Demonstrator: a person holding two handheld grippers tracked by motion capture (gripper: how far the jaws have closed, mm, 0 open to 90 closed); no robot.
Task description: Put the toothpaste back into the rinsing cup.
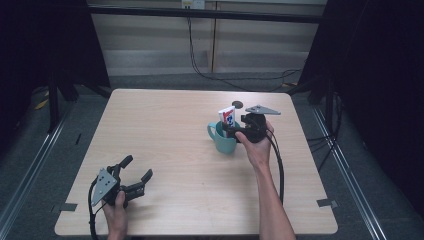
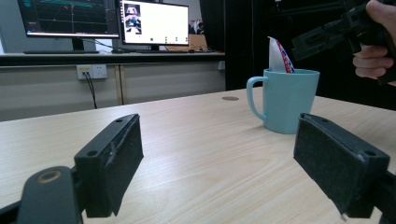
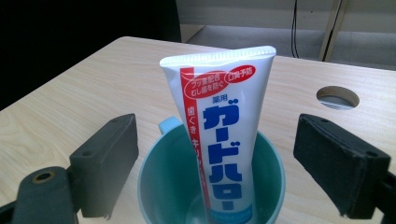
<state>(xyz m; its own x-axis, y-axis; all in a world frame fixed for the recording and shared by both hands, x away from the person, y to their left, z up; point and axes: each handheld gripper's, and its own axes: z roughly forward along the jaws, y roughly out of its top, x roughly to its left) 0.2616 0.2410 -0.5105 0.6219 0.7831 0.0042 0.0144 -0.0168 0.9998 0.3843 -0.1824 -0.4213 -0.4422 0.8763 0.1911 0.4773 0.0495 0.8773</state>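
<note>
Toothpaste tube (image 3: 224, 135) is found standing cap-down in the teal mug (image 3: 163, 186), leaning on its rim, near the table's (image 1: 165, 135) far right. The right gripper (image 1: 235, 127) is held just above, jaws wide apart on either side of the tube, pads clear of it; release is judged complete. The left gripper (image 1: 131, 176) is rested at the near left edge, spread and empty. Withdrawal upward, without brushing the tube, is called for next.

The teal mug (image 3: 159, 186) looks like smooth matt plastic, the toothpaste tube (image 3: 224, 140) glossy plastic, the table (image 3: 70, 102) pale wood-grain laminate.
</note>
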